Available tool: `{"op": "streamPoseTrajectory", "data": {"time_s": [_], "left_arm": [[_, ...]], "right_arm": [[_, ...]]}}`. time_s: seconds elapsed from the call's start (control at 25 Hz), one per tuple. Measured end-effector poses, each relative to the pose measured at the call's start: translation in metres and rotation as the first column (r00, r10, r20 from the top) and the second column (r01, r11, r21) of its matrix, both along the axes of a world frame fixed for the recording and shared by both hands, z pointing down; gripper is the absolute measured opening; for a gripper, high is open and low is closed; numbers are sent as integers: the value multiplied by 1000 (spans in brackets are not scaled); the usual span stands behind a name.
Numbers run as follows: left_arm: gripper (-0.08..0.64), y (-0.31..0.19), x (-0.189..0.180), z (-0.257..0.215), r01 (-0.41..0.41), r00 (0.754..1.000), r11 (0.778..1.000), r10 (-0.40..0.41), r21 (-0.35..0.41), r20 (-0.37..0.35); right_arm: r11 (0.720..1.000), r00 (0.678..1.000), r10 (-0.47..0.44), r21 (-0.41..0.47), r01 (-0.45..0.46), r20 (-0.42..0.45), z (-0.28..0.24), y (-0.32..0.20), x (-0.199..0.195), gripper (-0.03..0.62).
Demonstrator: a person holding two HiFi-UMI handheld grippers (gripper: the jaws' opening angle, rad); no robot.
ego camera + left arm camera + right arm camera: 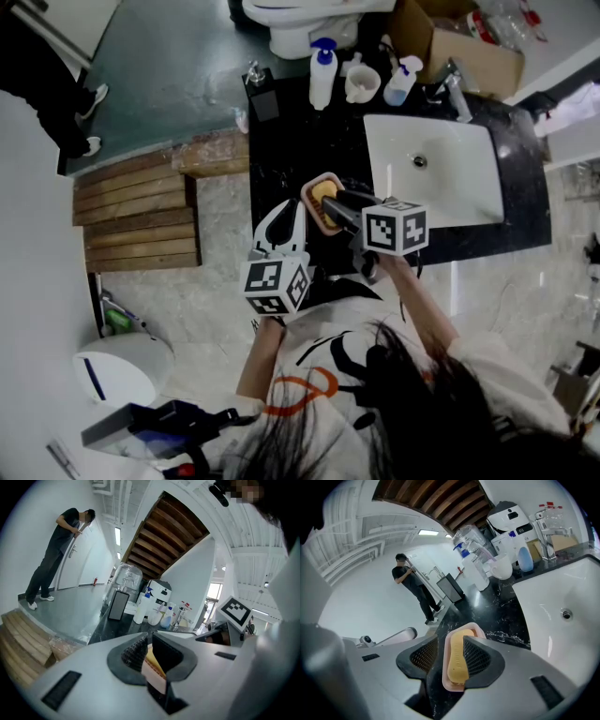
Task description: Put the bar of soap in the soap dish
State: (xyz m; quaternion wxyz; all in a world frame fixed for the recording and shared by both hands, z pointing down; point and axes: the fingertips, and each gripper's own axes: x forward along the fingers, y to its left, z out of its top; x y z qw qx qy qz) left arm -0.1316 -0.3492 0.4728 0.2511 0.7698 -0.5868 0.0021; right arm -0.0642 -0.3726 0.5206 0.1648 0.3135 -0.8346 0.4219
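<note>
One soap [457,660] seated in dish [481,631] on counter [281,150] | right gripper [451,642]: parted, astride soap; left gripper [147,641]: pinched on dish rim | risk: snagging soap on withdrawal — right pad close against it; tipping dish if left lifts.

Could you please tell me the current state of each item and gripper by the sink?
bar of soap: lying in the soap dish.
soap dish: holds the soap, gripped at its rim.
left gripper: shut on the soap dish.
right gripper: jaws apart, straddling dish and soap.
sink: empty.
pump bottle: upright.
</note>
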Motion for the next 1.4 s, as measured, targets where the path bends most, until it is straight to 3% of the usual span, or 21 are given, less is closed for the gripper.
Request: {"op": "streamPoseTrajectory", "data": {"time_s": [0.2,0.4,0.56,0.64,1.08,1.4], "left_arm": [[32,1,0,1,-4,1000,1000,4,-2,3],[32,3,3,1,-7,1000,1000,7,-4,3],[32,5,6,-1,-15,1000,1000,15,-4,2],[32,4,6,-1,-21,1000,1000,21,-6,1],[32,24,28,-16,-16,999,1000,15,22,36],[32,39,54,-25,-32,998,998,29,49,48]], "right_arm": [[1000,1000,16,23,-17,24,-3,1,5,164],[999,993,32,32,-36,109,-21,5,0,164],[998,995,29,57,-35,94,-24,9,0,163],[997,994,40,63,-46,104,-26,9,-1,124],[995,986,49,81,-62,163,-39,34,17,72],[994,982,45,86,-61,184,-46,54,36,66]]}}
